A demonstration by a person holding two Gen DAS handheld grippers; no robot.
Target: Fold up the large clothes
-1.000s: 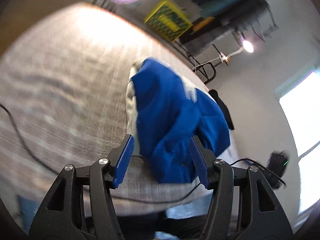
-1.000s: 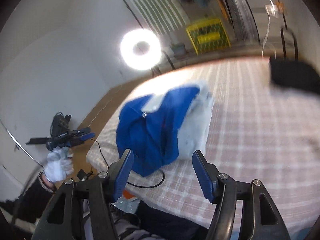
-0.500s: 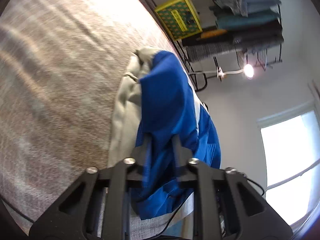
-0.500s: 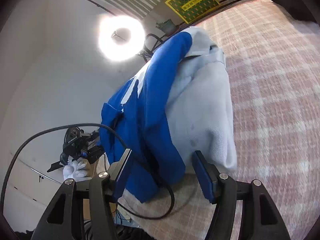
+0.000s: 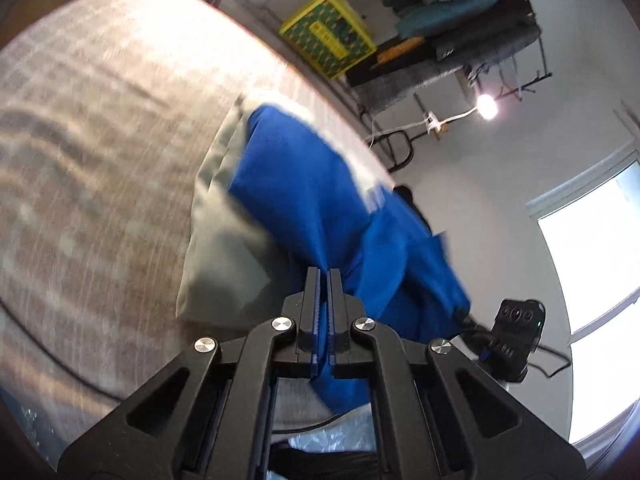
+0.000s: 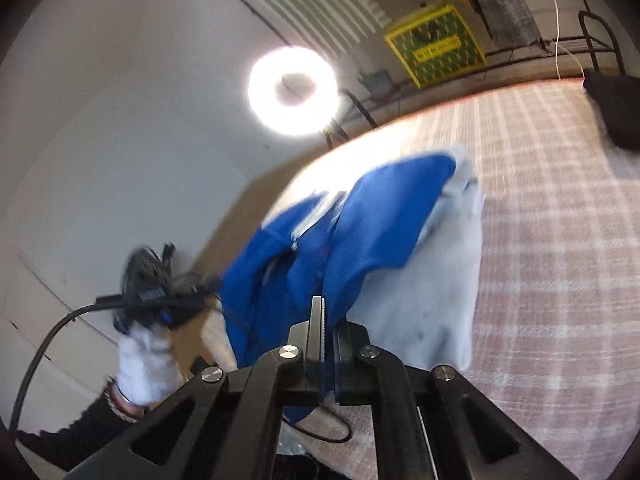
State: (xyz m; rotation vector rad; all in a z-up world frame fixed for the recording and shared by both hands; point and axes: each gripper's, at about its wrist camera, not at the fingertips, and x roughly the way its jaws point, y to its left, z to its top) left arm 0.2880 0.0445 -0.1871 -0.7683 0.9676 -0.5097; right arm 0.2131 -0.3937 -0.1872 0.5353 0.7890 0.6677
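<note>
Left wrist view has the left gripper (image 5: 323, 276) clamped on a near fold of the blue garment (image 5: 304, 184); right wrist view has the right gripper (image 6: 325, 308) pinched shut on the same near edge. From both sets of jaws the cloth runs straight away, its long axis pointing to the far side of the plaid-covered bed (image 6: 560, 208), with a pale grey part (image 6: 432, 292) at its right. Neither gripper looks nearer, so I judge the coming move turns on both travelling together
</note>
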